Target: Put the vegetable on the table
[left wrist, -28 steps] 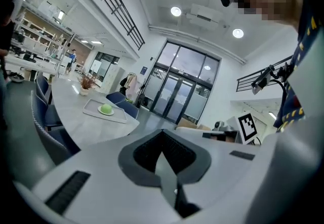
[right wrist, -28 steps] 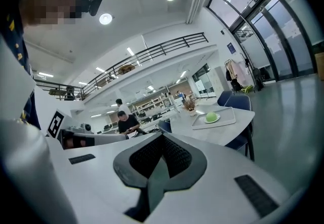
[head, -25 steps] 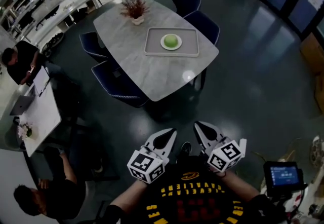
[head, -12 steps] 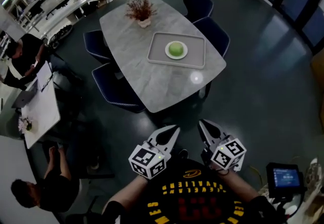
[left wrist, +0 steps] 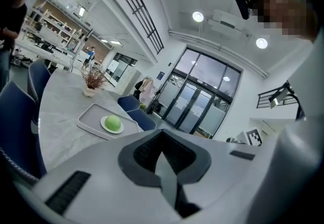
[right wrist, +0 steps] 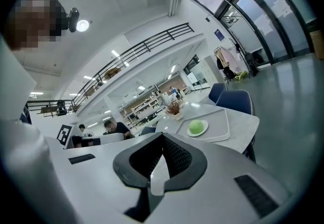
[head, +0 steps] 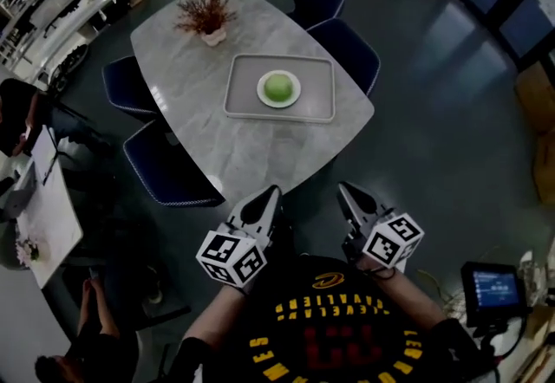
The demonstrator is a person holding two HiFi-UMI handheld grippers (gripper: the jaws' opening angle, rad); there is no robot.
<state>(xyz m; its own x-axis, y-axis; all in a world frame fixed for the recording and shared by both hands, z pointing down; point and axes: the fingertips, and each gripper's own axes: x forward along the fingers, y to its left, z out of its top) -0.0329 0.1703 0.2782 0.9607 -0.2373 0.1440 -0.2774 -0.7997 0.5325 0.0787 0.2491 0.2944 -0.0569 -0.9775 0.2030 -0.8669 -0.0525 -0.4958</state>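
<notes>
- Standing along the left edge of the table (head: 251, 147), two blue chairs (head: 165, 172) are pushed in against it.
- A small potted plant (head: 205, 16) with reddish sprigs sits at the table's far end, on the bare marbled top.
- The left gripper (head: 267, 192) is held just off the table's near corner, short of the edge. Its jaws are pressed together with nothing between them, as the left gripper view shows.
- The vegetable (head: 277, 86), a round green one, rests on a small white plate (head: 296, 97). The plate sits inside a grey tray (head: 316, 91) at the middle of the table, towards its right edge and well apart from both grippers.
- The right gripper (head: 344, 190) is held beside the left one, off the same near corner. Its jaws are likewise pressed together and empty.
- Two more blue chairs (head: 350, 47) stand tucked against the table's right side.
- A small lit screen (head: 492, 285) stands on the floor, well to the right of the table's near end.
</notes>
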